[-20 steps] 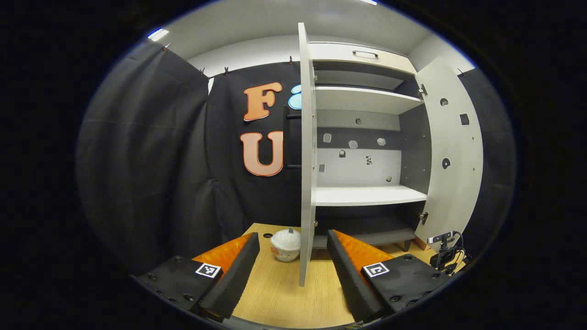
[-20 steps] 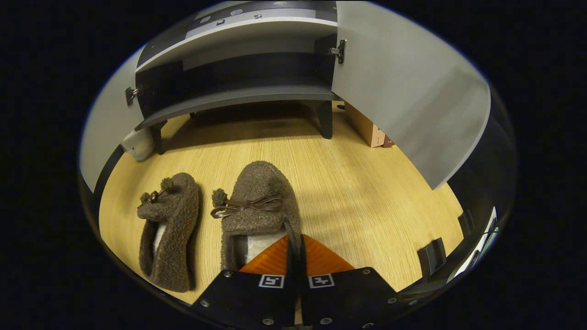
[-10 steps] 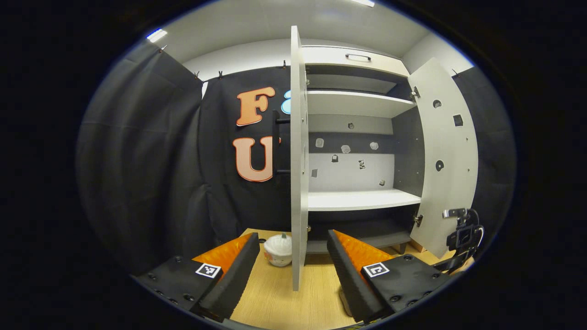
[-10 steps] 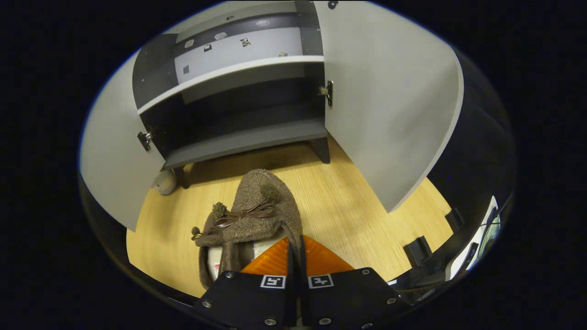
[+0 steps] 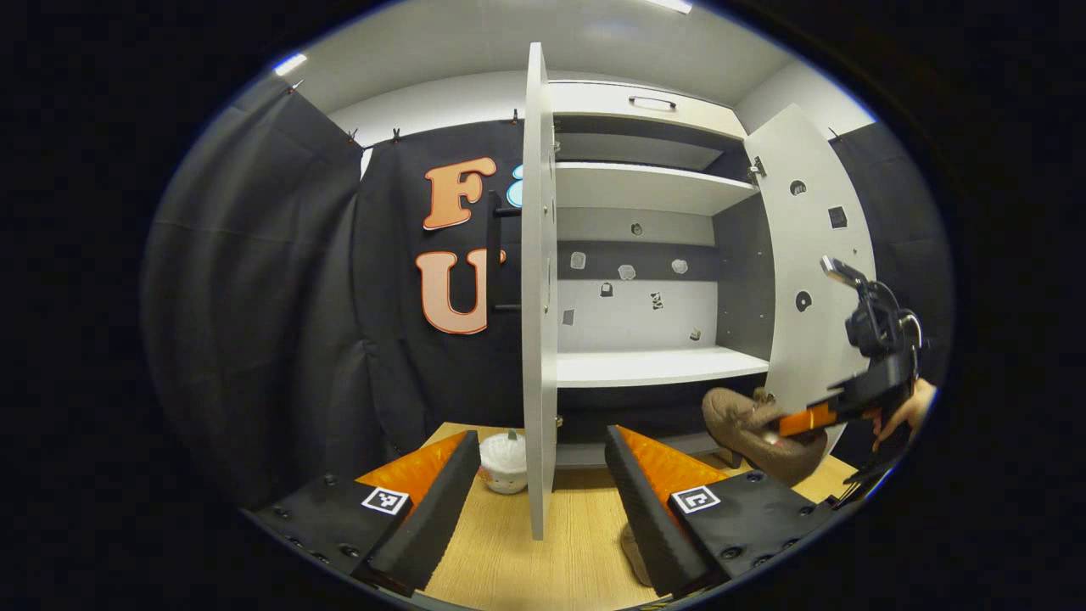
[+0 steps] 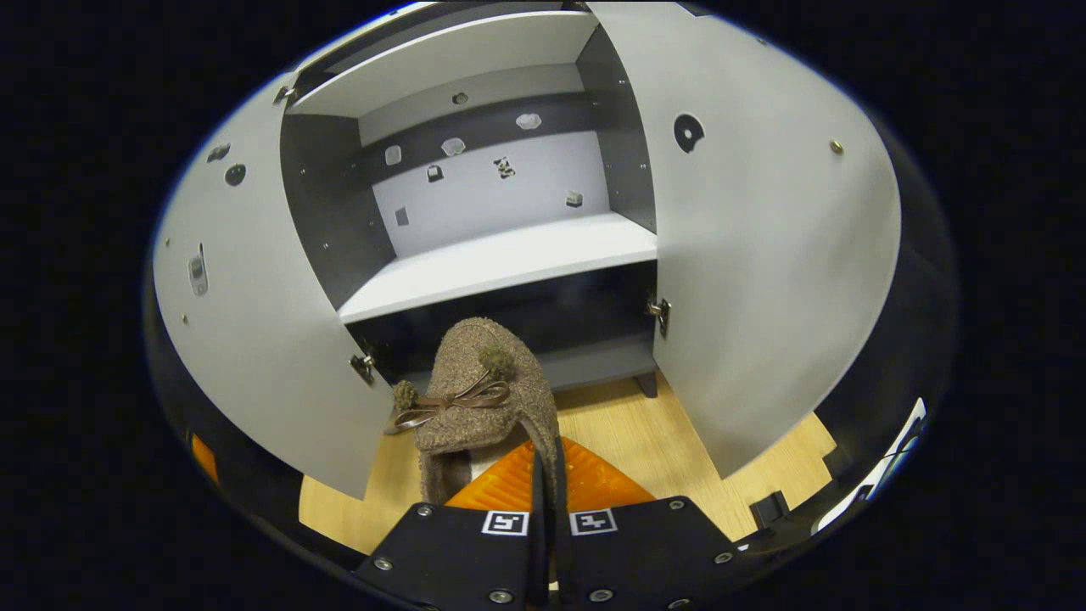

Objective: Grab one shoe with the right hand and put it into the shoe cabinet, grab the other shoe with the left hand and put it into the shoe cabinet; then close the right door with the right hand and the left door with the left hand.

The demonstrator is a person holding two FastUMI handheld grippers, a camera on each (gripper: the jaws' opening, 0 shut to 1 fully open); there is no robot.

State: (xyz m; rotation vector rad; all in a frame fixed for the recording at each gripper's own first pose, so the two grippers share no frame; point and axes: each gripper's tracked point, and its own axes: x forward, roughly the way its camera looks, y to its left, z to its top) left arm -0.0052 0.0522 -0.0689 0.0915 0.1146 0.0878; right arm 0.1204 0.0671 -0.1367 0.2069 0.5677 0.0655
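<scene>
Your right claw [image 6: 543, 475] is pinched tight on the rim of a brown fuzzy wool slipper with a thin leather bow [image 6: 484, 390], its two fingers closed on the heel wall so that almost no gap shows between them, and the slipper hangs clear of the pale wooden floor [image 6: 645, 433]. Ahead of that claw stands the open grey-and-white shoe cabinet [image 6: 501, 255], the slipper's toe pointing at the dark bottom compartment beneath the white shelf. The cabinet's left door [image 6: 254, 322] and right door [image 6: 764, 255] are both swung wide to either side of the claw. Your left claw [image 5: 534, 492] is spread wide and holds nothing, its fingers [image 5: 441, 501] straddling the edge of the left door, which you see end-on from here. Just beyond its left finger, a small white pumpkin-shaped ornament [image 5: 503, 461] sits on the floor. A sliver of the second brown slipper [image 5: 632, 556] shows low beside its right finger, on the floor. Off to the right of the left claw, the right claw and the hand [image 5: 904, 412] holding it carry the first slipper near the cabinet's lower opening.
</scene>
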